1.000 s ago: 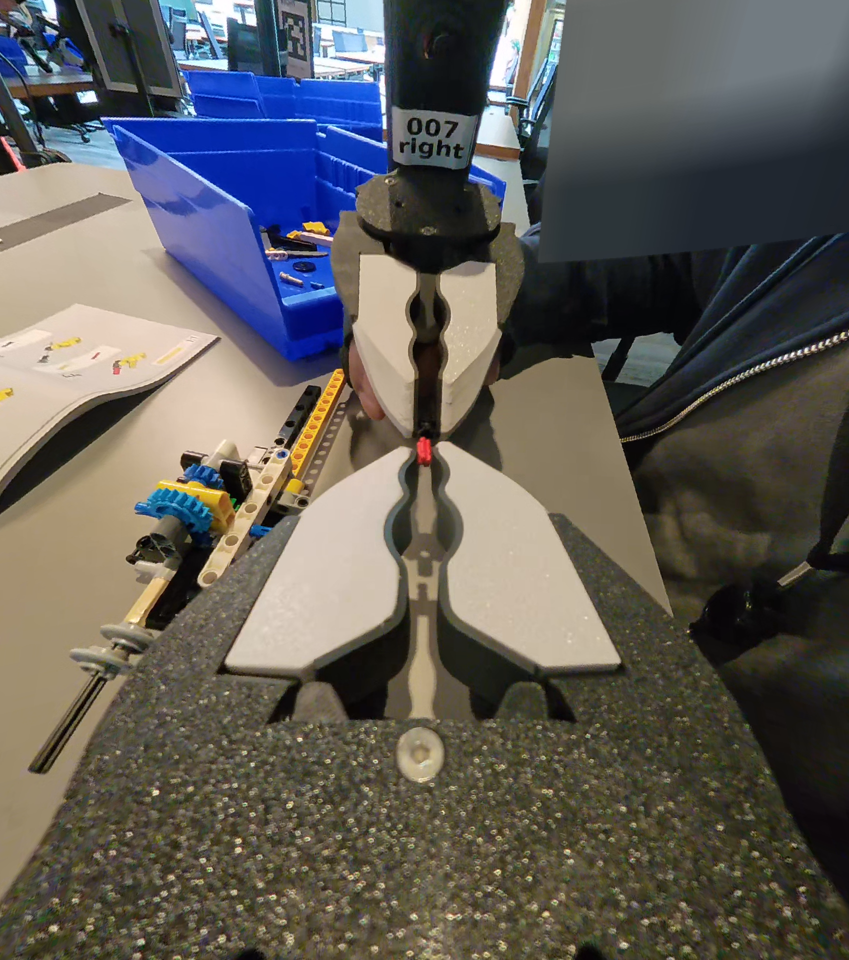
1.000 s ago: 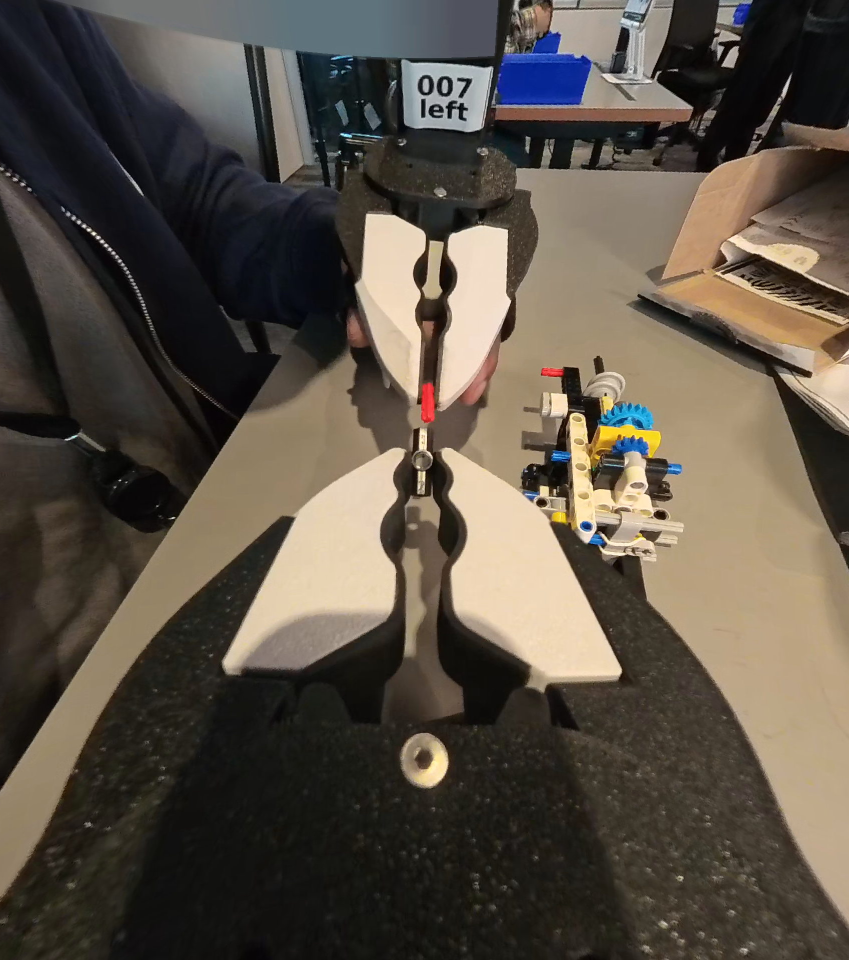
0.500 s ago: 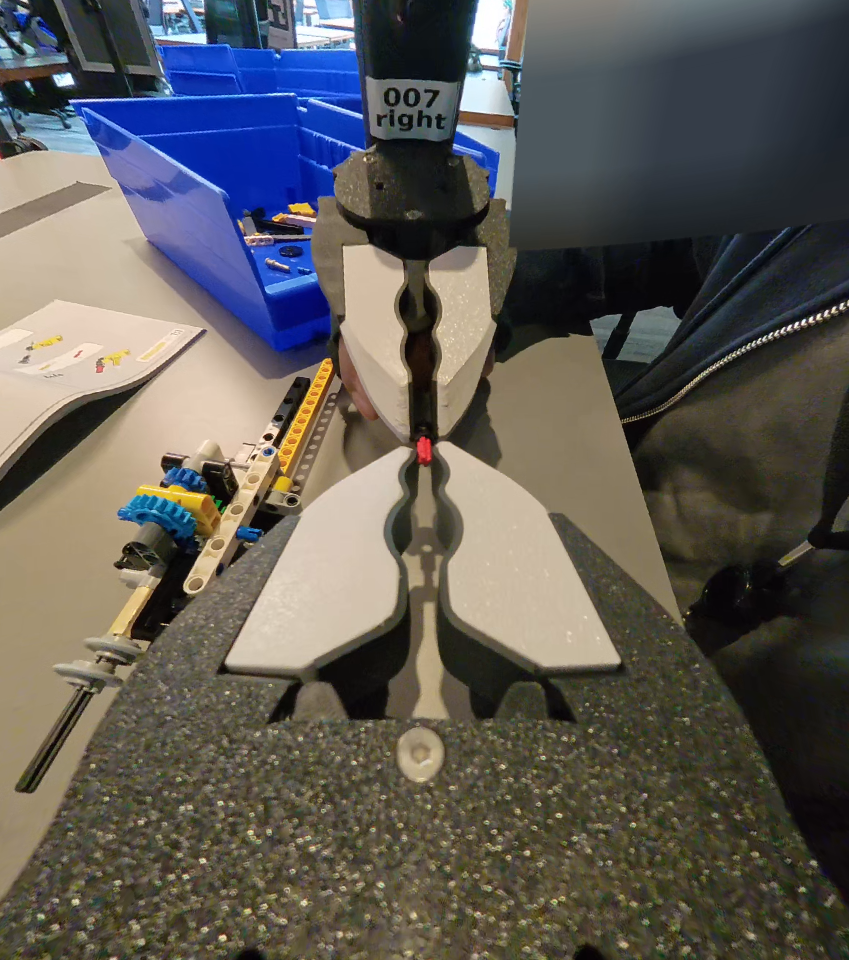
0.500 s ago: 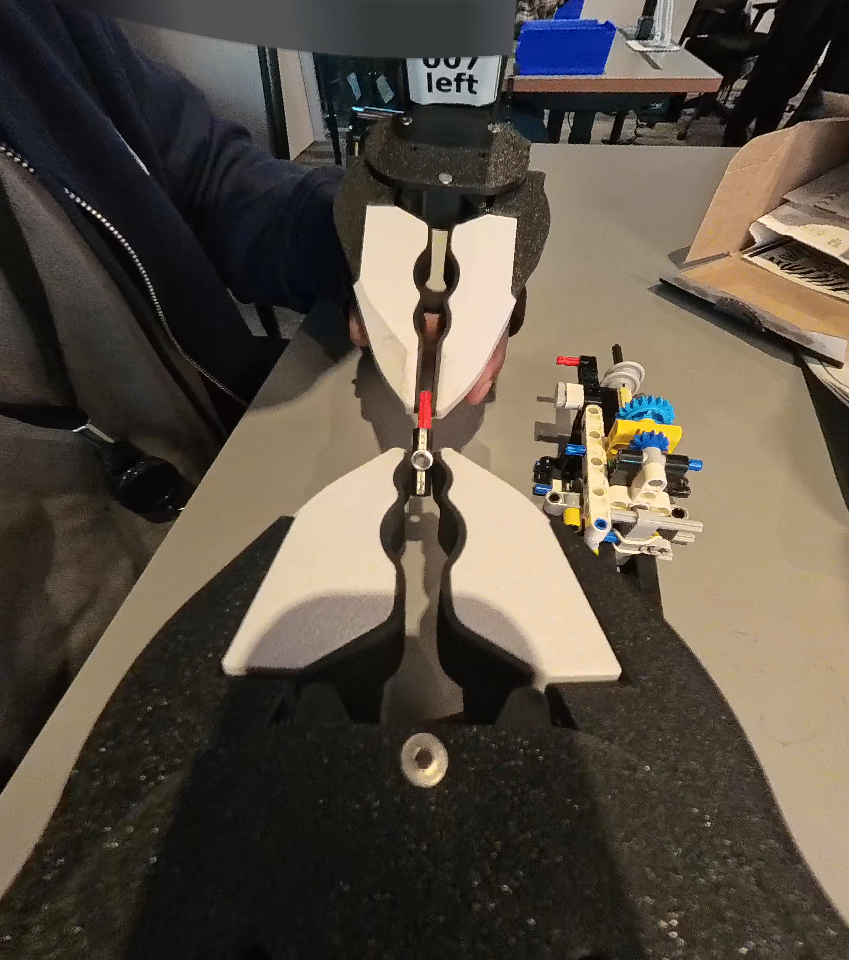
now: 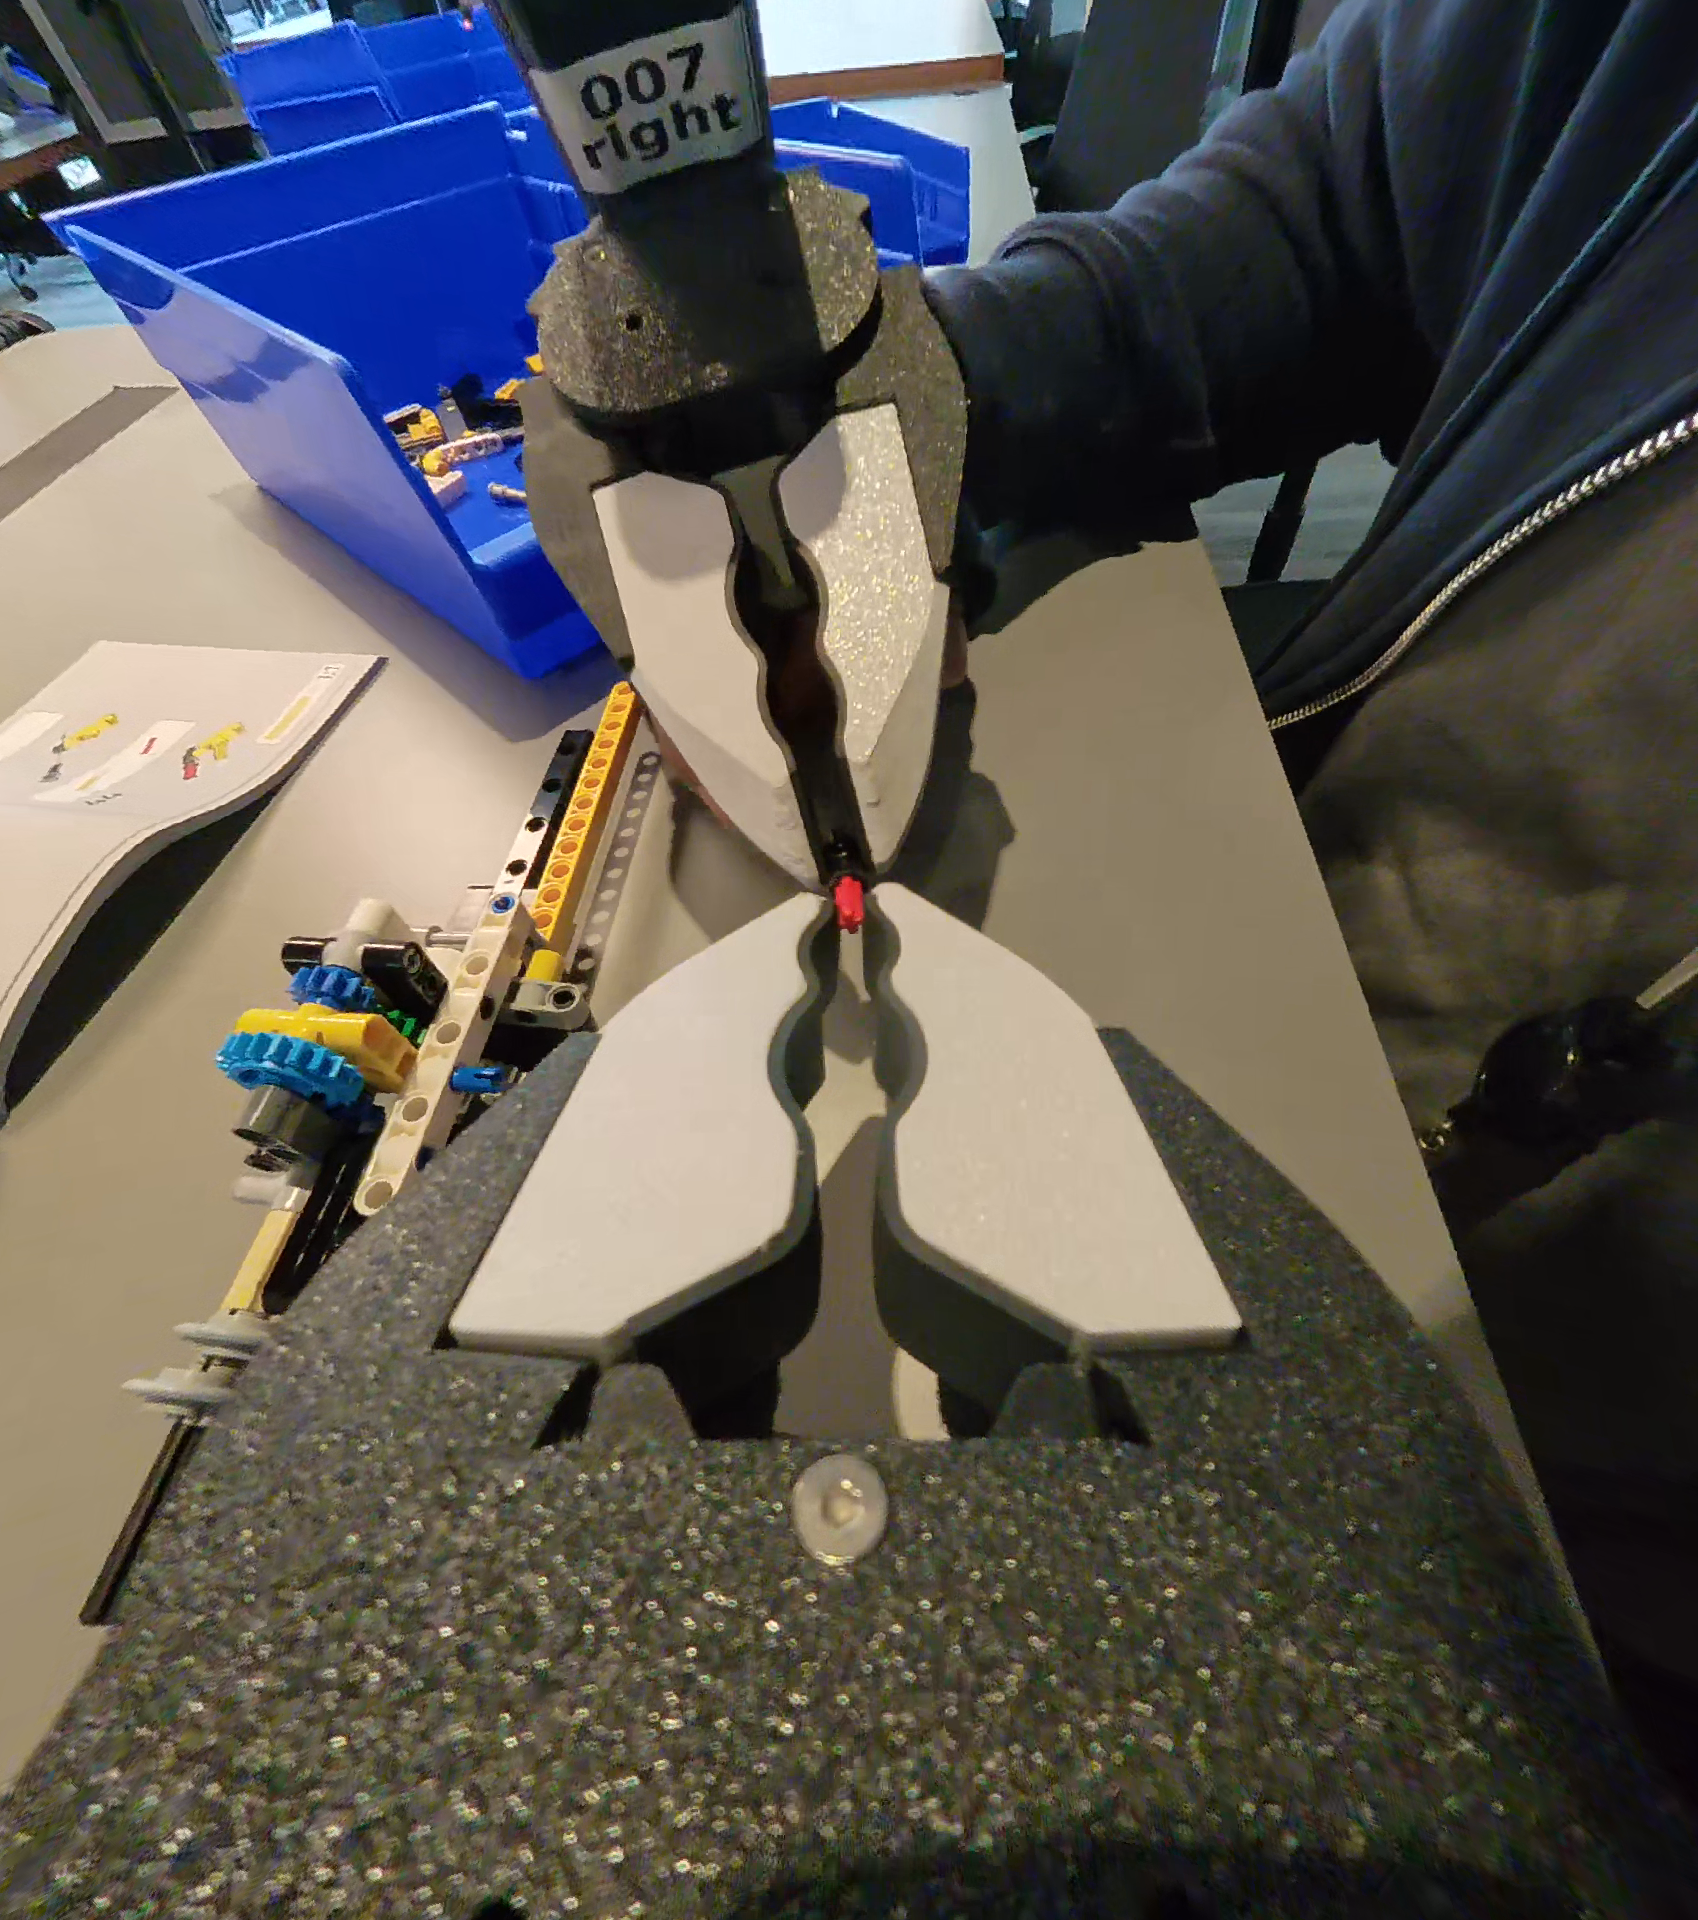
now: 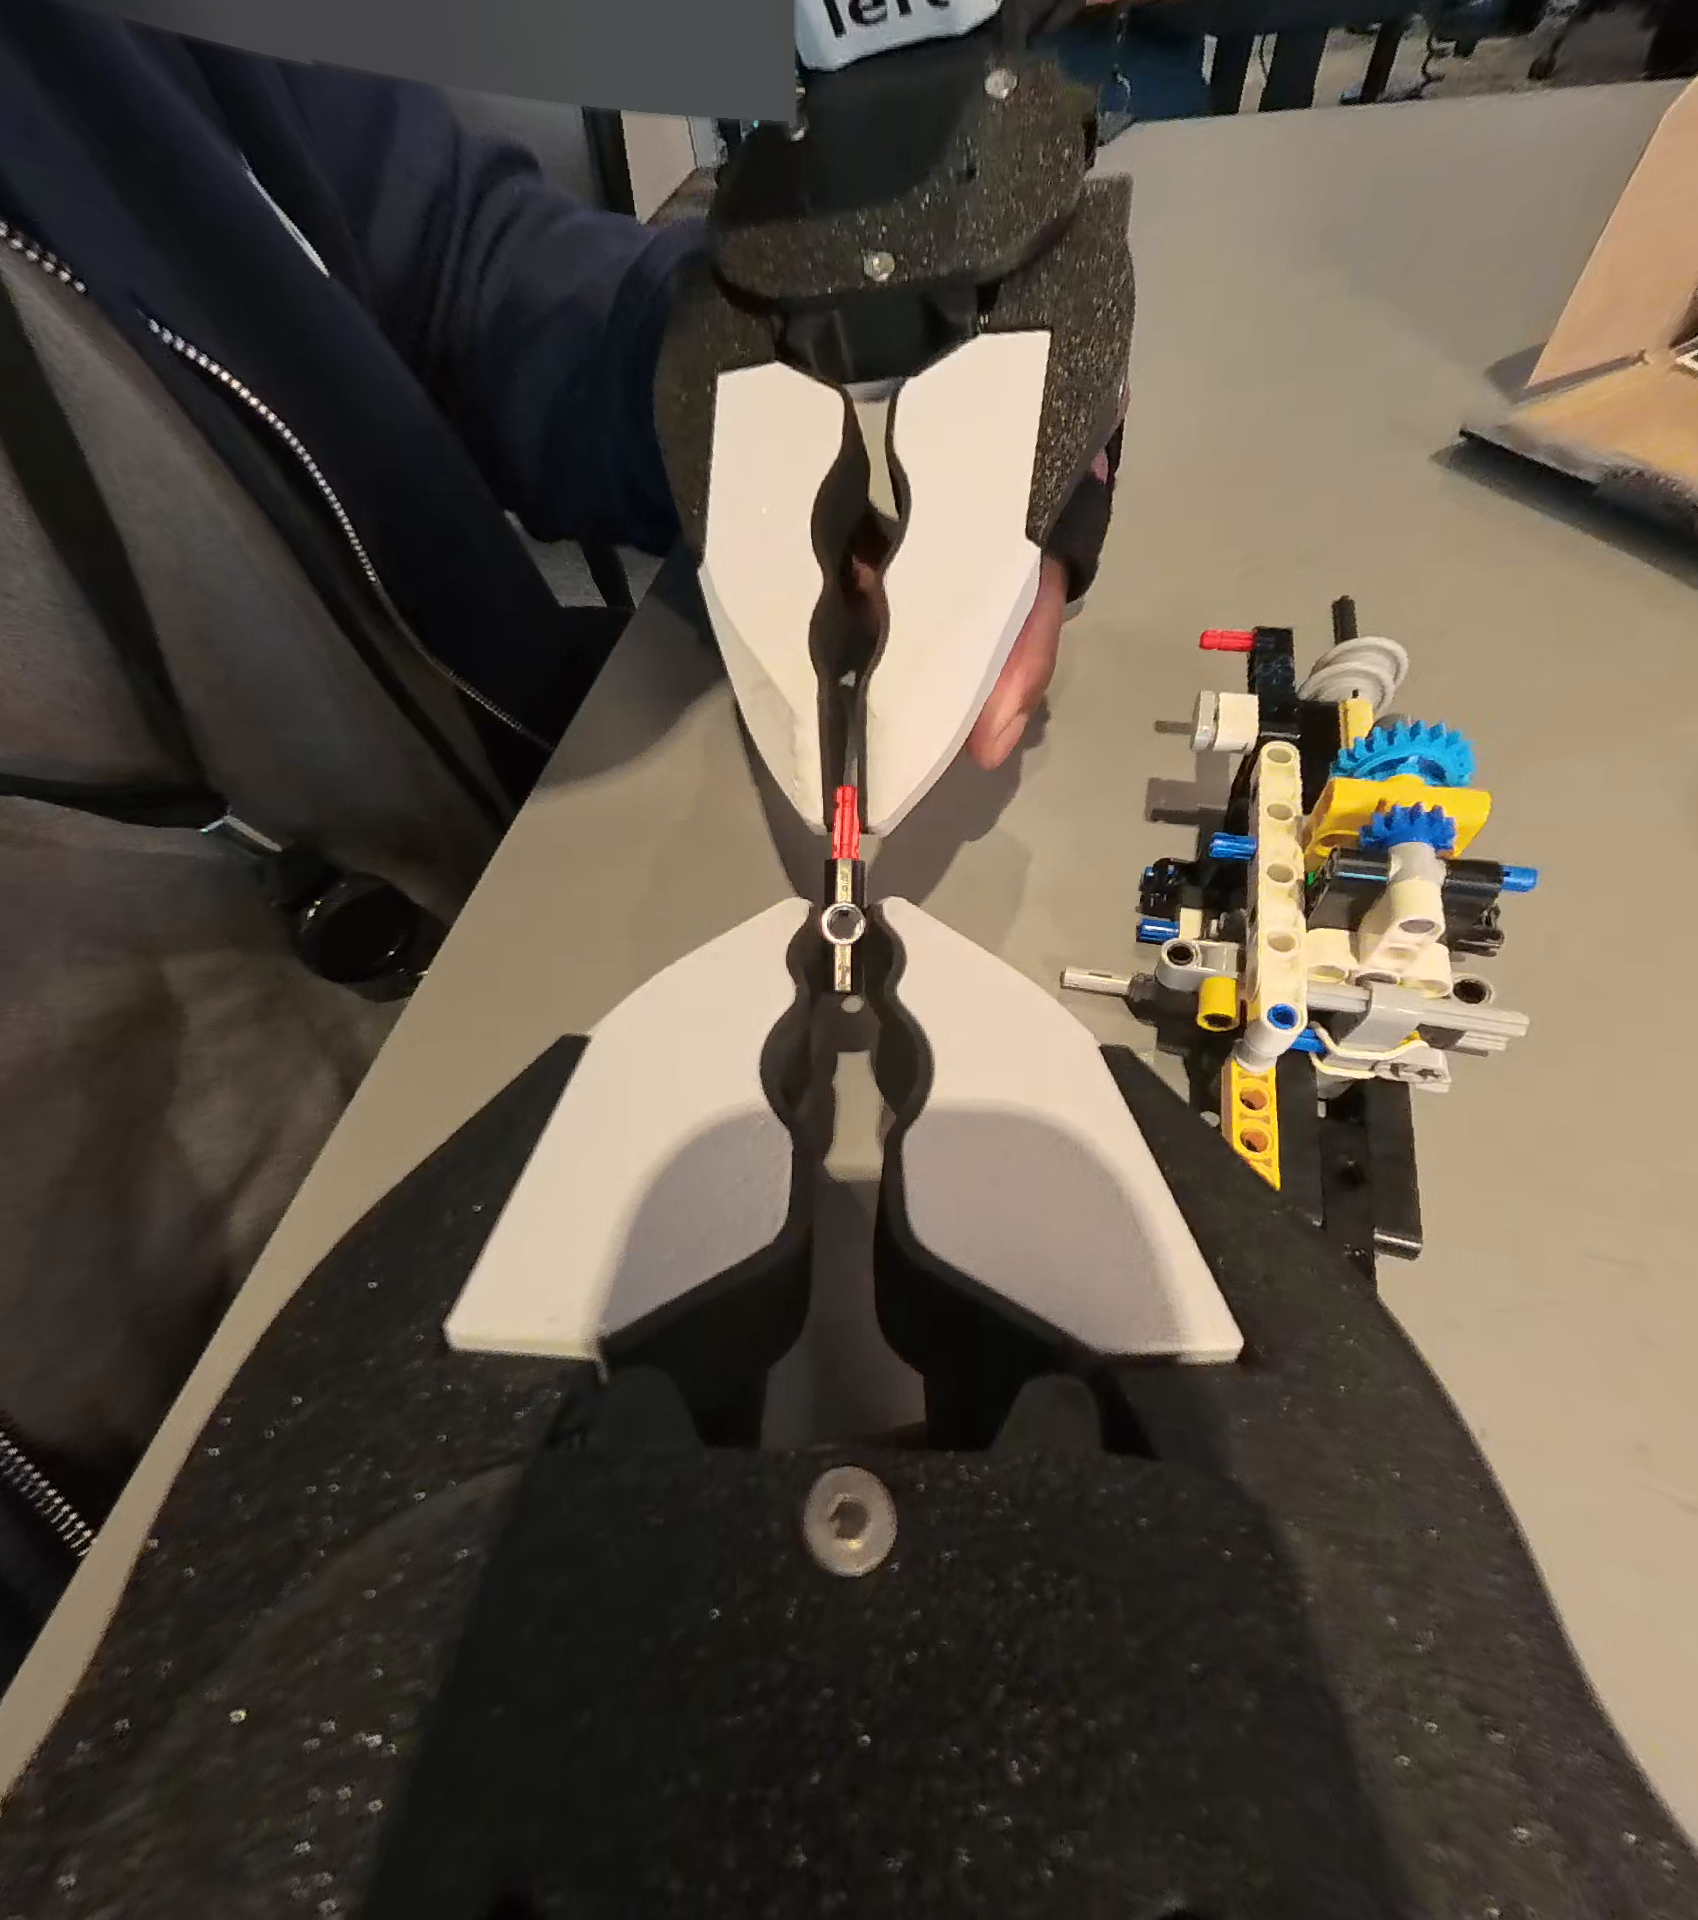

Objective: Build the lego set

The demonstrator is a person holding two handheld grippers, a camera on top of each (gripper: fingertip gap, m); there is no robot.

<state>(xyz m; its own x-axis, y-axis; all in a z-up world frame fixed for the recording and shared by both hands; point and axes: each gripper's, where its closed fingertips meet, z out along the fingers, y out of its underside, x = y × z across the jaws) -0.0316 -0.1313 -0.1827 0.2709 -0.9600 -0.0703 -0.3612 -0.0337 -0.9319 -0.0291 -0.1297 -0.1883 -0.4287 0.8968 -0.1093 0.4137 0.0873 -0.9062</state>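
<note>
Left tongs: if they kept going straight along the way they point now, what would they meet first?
The left tongs, shut on a red pin, point at the right tongs. First in line is the black connector those hold; the pin already appears to touch or enter it.

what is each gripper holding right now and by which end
The left gripper pinches a red pin by its rear end. The right gripper clamps a small black connector by its back part; the pin's free tip meets it.
</note>
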